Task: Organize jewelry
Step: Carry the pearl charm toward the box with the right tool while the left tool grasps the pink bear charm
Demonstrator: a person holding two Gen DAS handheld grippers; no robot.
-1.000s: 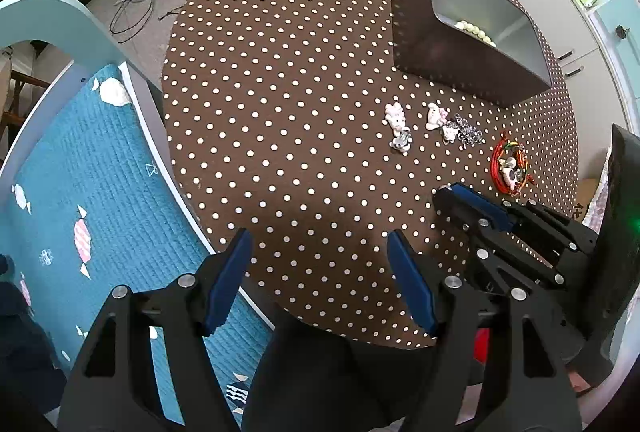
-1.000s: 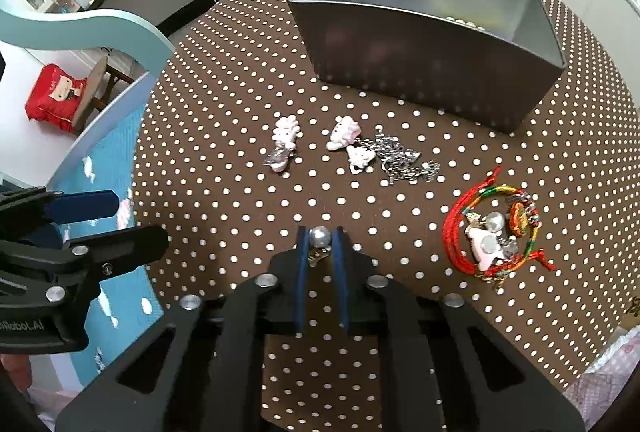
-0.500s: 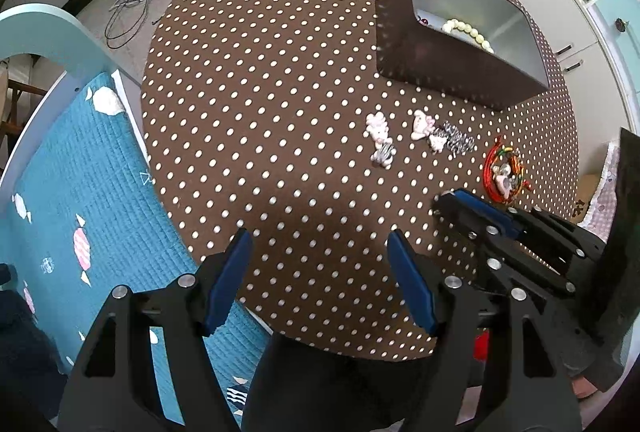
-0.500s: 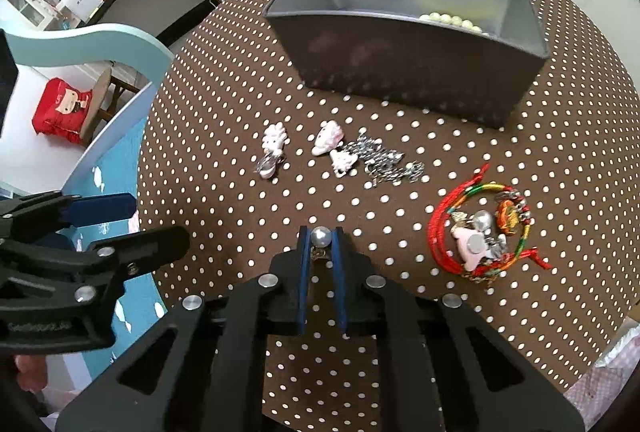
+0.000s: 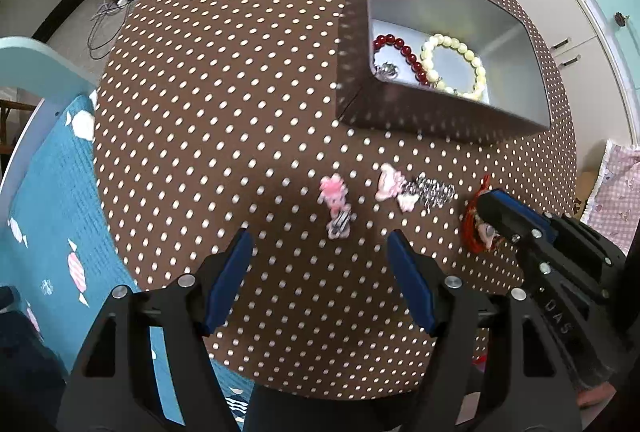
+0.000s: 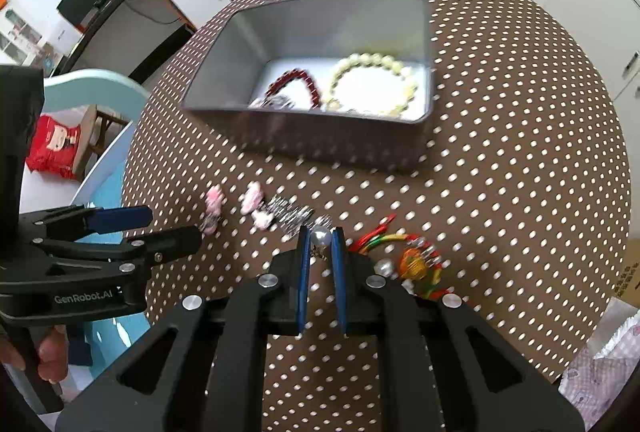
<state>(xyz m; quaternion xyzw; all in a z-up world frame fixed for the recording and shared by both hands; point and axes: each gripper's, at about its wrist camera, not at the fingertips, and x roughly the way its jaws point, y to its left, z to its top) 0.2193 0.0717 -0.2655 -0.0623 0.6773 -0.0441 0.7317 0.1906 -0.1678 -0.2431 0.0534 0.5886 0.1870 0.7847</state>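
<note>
The right tool (image 6: 320, 242) was nearly closed on a silver bead (image 6: 320, 235) pinched at the tips of its blue pads, a small charm hanging under the bead, all above the bench (image 6: 520, 160) with its brown dotted cloth. The left tool (image 5: 320, 248) stood wide with nothing between its pads, pointing straight down at the cloth; in the right view it showed at the left edge (image 6: 132, 228), with fingers (image 6: 46, 356) of a hand on its handle.

Just past the right tool lay a red corded bracelet (image 6: 404, 252) with coloured charms, partly hidden behind the tool's right finger. To its left lay a silver chain (image 6: 294, 214), touching or just beside two pink charms (image 6: 254, 206), and a third pink charm (image 6: 214, 206) with a striped bit a little apart. In the left view that third charm (image 5: 335, 204) lay just beyond the gap of the open tool.

Farther on stood a grey tin (image 6: 424, 44), open at the top. Inside it lay a dark red bead bracelet (image 6: 294, 80), a pale bead bracelet (image 6: 374, 82) beside it, and a small silver piece (image 5: 386, 70) near the red one
</note>
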